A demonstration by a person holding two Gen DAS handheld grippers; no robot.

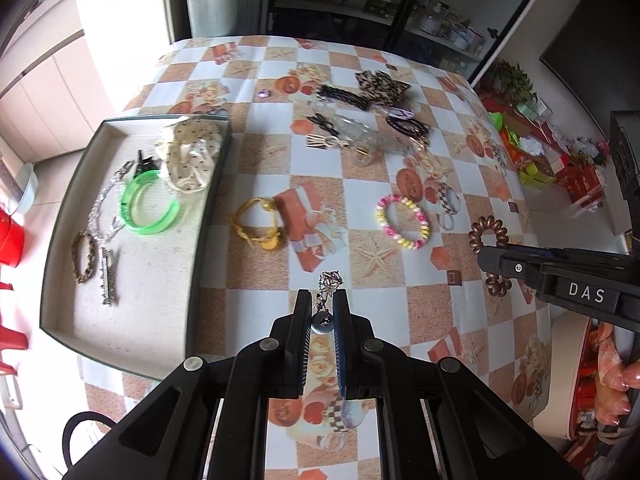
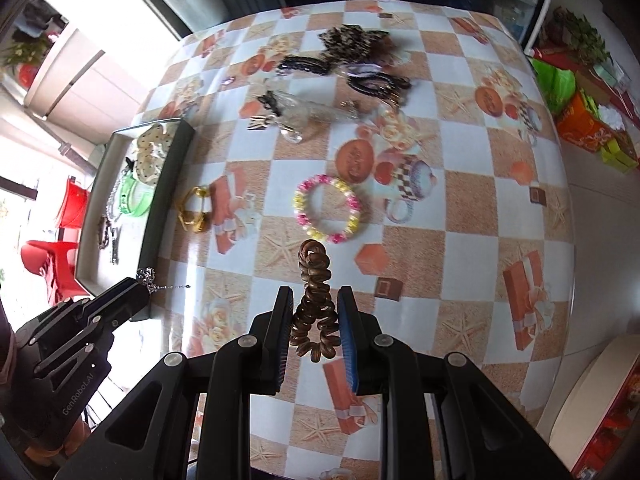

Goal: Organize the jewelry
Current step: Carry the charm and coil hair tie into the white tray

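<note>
The far pile of dark hair clips [image 1: 362, 96] at the upper centre is blurred, its pieces hard to separate. The left gripper [image 1: 323, 304] pinches a small silver chain charm [image 1: 329, 284] in its jaws at lower centre, above the checked worktop [image 1: 400, 292]. The right gripper [image 2: 313, 312] clamps a brown spiral hair tie [image 2: 312, 300], which pokes out past the tips. The tray [image 1: 208, 208] at left holds a green bangle [image 1: 150, 208].
</note>
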